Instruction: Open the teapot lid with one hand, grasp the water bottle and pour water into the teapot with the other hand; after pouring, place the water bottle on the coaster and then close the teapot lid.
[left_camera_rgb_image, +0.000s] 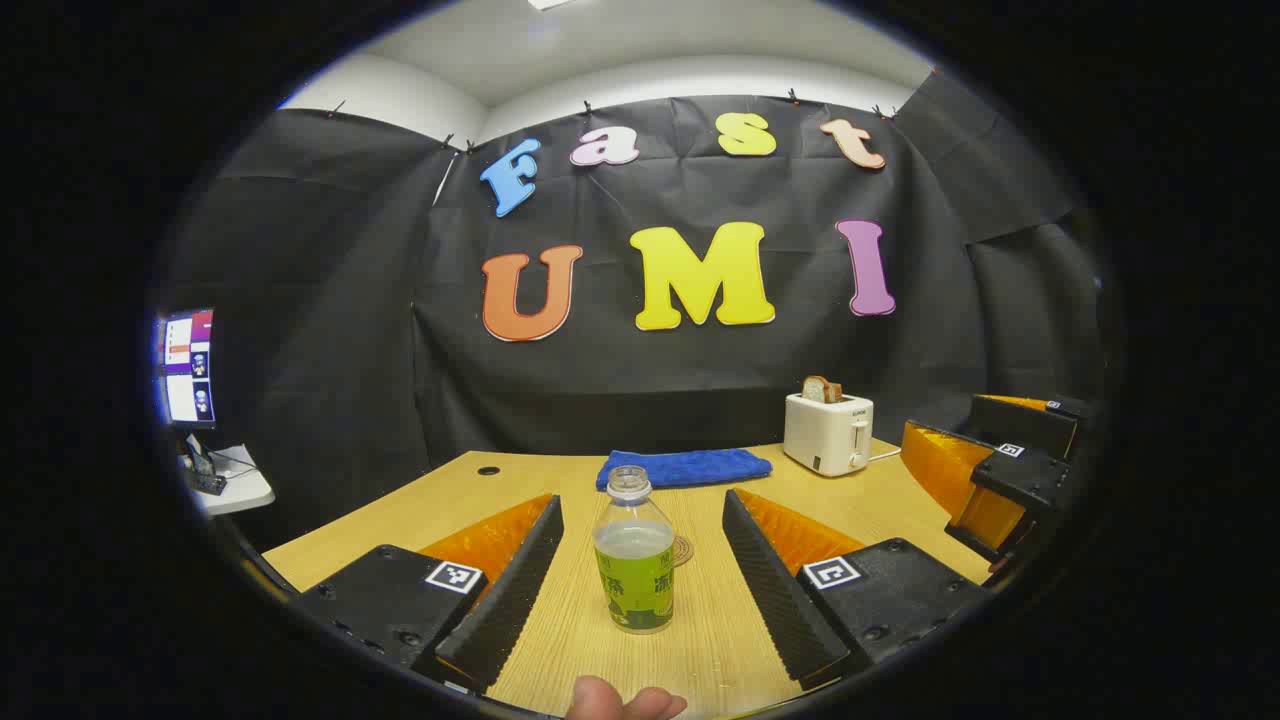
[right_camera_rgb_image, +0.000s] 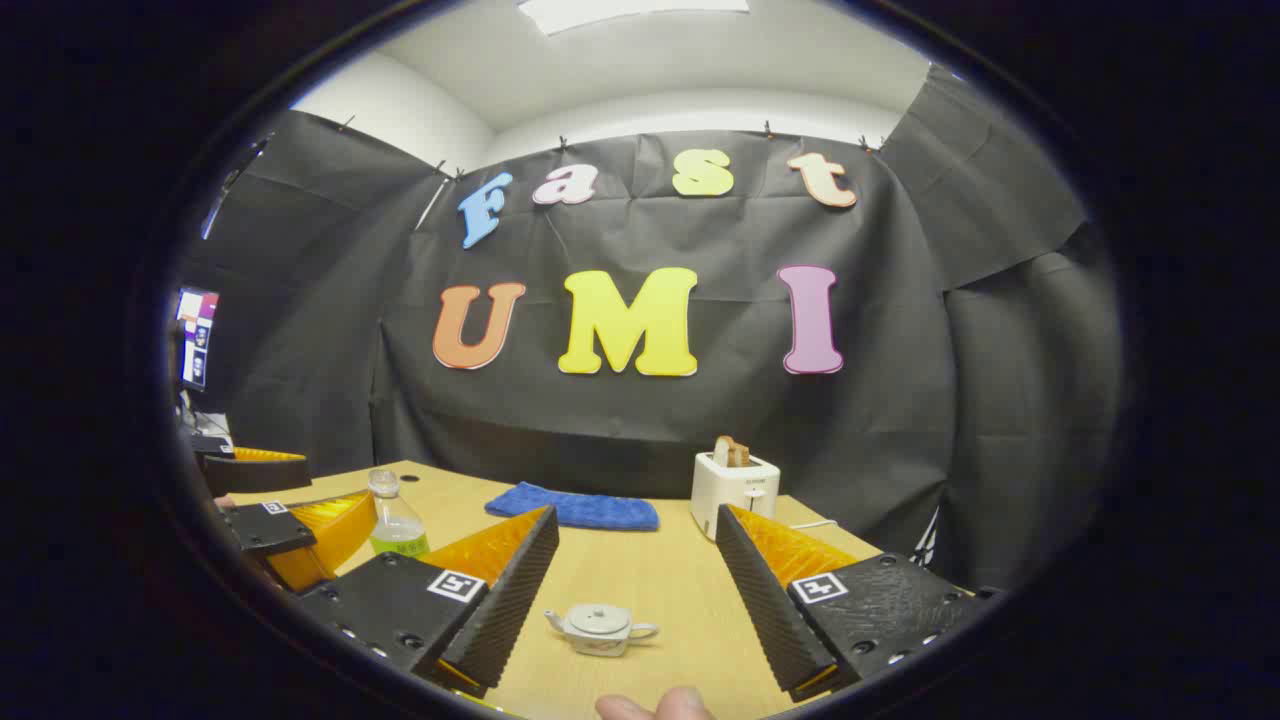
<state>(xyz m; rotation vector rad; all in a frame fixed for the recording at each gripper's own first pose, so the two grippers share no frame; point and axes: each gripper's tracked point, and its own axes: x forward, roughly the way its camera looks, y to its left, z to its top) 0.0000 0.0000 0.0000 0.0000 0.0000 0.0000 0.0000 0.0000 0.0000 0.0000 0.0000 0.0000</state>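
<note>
Pale wood grain of the table (left_camera_rgb_image: 560, 640) lay bare around the task's things, and nothing on it suggested that any step had been carried out. In the left gripper view the left gripper (left_camera_rgb_image: 640, 560) hung with its jaws wide apart on either side of the water bottle (left_camera_rgb_image: 634, 552), which stood upright between the fingers but apart from both, uncapped and roughly half full of greenish liquid. Just behind the bottle's right side peeked the edge of the coaster (left_camera_rgb_image: 684, 550), with nothing standing on it. In the right gripper view the right gripper (right_camera_rgb_image: 635, 585) was likewise spread open, aimed at the small teapot (right_camera_rgb_image: 600, 630) that sat on the table between its fingers, touched by neither, with the teapot lid (right_camera_rgb_image: 599, 617) in place. By that reading the whole job remained: lifting the lid, grasping the bottle, pouring, setting the bottle on the coaster and closing the pot. A blue cloth (right_camera_rgb_image: 575, 508) and a toaster (right_camera_rgb_image: 735, 490) stood farther back, well apart from both.
</note>
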